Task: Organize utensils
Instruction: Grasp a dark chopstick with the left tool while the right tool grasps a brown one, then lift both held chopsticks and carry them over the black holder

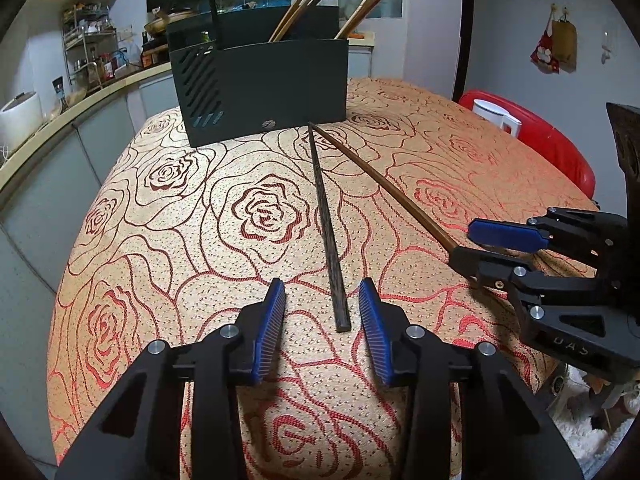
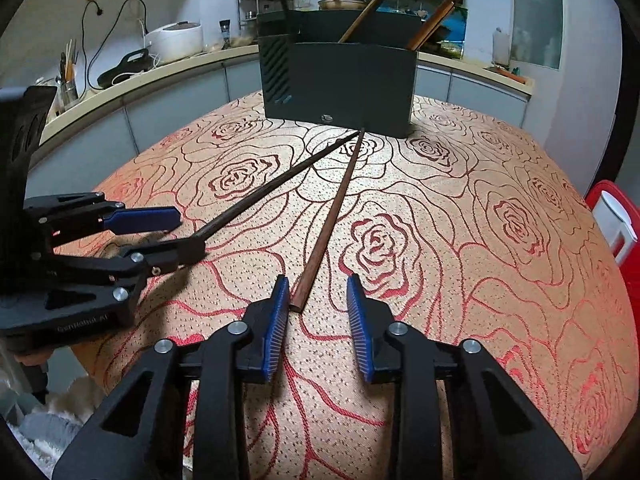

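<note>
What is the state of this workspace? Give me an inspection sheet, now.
Surface: rose-patterned tablecloth, covering the table.
Job's things: dark chopstick and brown chopstick lie flat, far ends converging near the dark holder; more chopsticks stand inside it.
Clutter: nothing seen on the cloth.
Grippers: left gripper open astride the dark chopstick's near end; right gripper open around the brown chopstick's near end.
Cables: black cords hang on the wall above the counter.
Surroundings: rice cooker on counter, red chair, white jug.
</note>
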{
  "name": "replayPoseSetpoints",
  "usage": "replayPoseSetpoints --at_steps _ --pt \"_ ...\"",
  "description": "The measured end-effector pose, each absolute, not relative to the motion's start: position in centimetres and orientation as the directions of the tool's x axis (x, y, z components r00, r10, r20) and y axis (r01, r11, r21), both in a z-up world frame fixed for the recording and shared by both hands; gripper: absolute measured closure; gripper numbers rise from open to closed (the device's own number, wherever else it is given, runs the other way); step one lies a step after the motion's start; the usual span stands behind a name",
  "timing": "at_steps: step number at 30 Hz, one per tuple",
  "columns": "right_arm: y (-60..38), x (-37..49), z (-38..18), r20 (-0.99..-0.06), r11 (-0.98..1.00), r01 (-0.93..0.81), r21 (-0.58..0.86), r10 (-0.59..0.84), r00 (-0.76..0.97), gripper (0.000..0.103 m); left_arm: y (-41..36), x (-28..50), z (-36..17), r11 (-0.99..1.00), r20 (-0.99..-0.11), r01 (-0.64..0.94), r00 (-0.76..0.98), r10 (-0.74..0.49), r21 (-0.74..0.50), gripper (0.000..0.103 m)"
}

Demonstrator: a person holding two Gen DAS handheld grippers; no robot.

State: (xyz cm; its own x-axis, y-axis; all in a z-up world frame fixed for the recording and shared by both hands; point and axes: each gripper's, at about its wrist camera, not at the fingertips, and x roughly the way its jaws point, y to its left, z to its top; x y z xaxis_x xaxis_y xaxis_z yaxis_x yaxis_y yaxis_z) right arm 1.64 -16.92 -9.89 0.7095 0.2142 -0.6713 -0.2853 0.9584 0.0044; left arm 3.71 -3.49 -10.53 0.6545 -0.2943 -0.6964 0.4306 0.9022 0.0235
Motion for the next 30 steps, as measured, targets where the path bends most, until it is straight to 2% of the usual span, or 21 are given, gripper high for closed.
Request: replayPoseSetpoints --at_steps 6,9,23,30 --pt "-16.3 1.7 -10.1 -0.646 0.955 -0.296 -0.004 0.224 0.729 0.082 -3.6 3.7 -10.6 0.907 -0.681 0.422 0.67 -0.295 0.023 0.083" --pt "-16.1 1.6 -10.1 -0.639 0.954 -0.3 -0.013 0.223 0.736 0.087 -3.6 3.7 -10.6 0.906 -0.677 0.422 0.673 -0.298 0.021 0.095" --pt "-17.8 2.1 -9.7 -0.662 0.963 -0.262 0.064 0.238 0.711 0.093 -3.2 4.0 -10.1 0.923 -0.67 0.385 0.689 -0.276 0.017 0.096" --pt "-19.1 1.9 -8.5 -0.643 0.968 -0.239 0.076 0.231 0.73 0.094 -3.1 3.8 -9.6 0.929 -0.662 0.37 0.703 -0.26 0.029 0.096"
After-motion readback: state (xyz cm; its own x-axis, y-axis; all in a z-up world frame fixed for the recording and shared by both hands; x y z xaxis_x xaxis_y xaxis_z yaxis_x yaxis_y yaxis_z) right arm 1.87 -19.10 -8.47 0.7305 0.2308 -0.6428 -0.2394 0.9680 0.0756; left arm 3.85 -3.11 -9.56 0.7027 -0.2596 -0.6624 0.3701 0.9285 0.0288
